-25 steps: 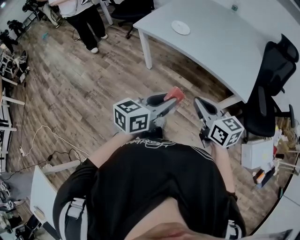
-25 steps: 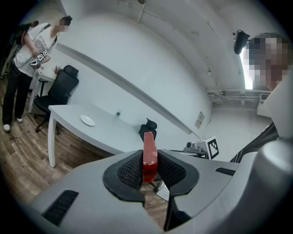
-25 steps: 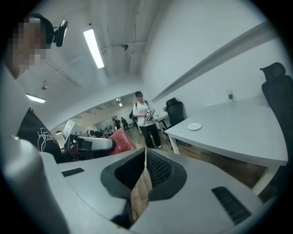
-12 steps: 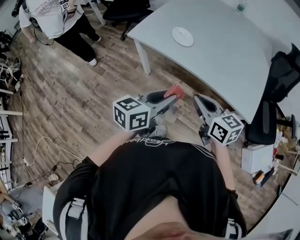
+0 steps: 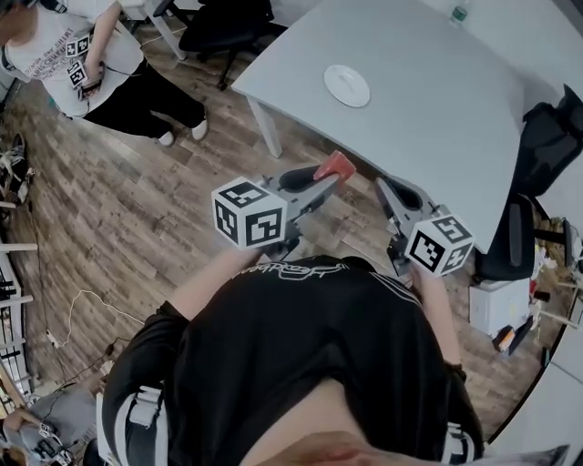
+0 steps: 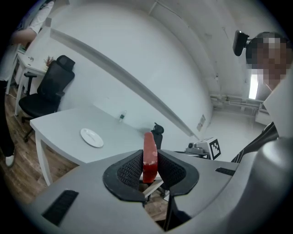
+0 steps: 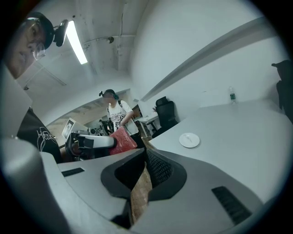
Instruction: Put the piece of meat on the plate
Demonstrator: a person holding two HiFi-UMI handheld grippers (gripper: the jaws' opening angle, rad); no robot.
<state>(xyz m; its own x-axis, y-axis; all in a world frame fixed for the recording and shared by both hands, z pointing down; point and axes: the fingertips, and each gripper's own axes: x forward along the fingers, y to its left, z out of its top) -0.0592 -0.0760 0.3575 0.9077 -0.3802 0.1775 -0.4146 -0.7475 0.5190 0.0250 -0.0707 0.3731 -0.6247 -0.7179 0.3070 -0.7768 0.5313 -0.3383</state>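
A red piece of meat [image 5: 335, 167] stands on edge between the jaws of my left gripper [image 5: 326, 177], which is shut on it. In the left gripper view the meat [image 6: 149, 148] sticks up past the black pads [image 6: 130, 168]. The white plate [image 5: 347, 85] lies empty on the grey table [image 5: 437, 100], ahead of both grippers and beyond the table's near edge. My right gripper [image 5: 383, 187] is beside the left one, its jaws together with nothing in them. From the right gripper view, the meat [image 7: 121, 140] and the plate [image 7: 189, 140] both show beyond that gripper [image 7: 146, 151].
A black office chair [image 5: 537, 173] stands at the table's right end, another [image 5: 228, 18] at the far left corner. A person [image 5: 82, 64] stands on the wood floor at the upper left. A small bottle [image 5: 460, 13] is at the table's far side. Cables [image 5: 55, 300] trail at left.
Both grippers and the head have moved toward the table, so the table and plate appear closer. The meat stays gripped in the left gripper. The person at upper left has shifted.
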